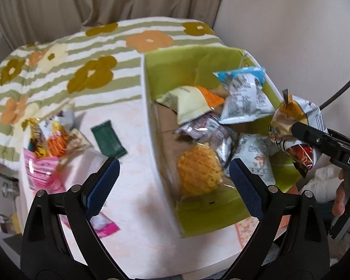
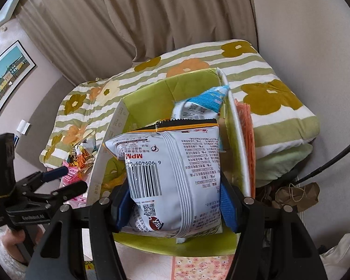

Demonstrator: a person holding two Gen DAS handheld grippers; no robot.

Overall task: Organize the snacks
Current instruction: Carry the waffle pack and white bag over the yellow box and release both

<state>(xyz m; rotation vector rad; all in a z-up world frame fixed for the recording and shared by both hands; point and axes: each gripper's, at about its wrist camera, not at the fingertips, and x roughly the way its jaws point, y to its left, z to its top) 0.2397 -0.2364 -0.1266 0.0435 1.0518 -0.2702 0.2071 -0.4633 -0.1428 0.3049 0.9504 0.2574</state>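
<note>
Right claw [image 2: 175, 207] grips a white foil snack bag [image 2: 172, 177] printed "MPM", above the green-lined cardboard box [image 2: 151, 88]; left claw [image 1: 172, 177] gapes, "GenRobot.AI" on it.

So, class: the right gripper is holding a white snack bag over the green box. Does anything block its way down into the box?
No lid or flap covers the green box. The right gripper holds the white snack bag above its right edge. Only snacks already inside, like the blue-topped packet, lie beneath, so it would land on those.
</note>
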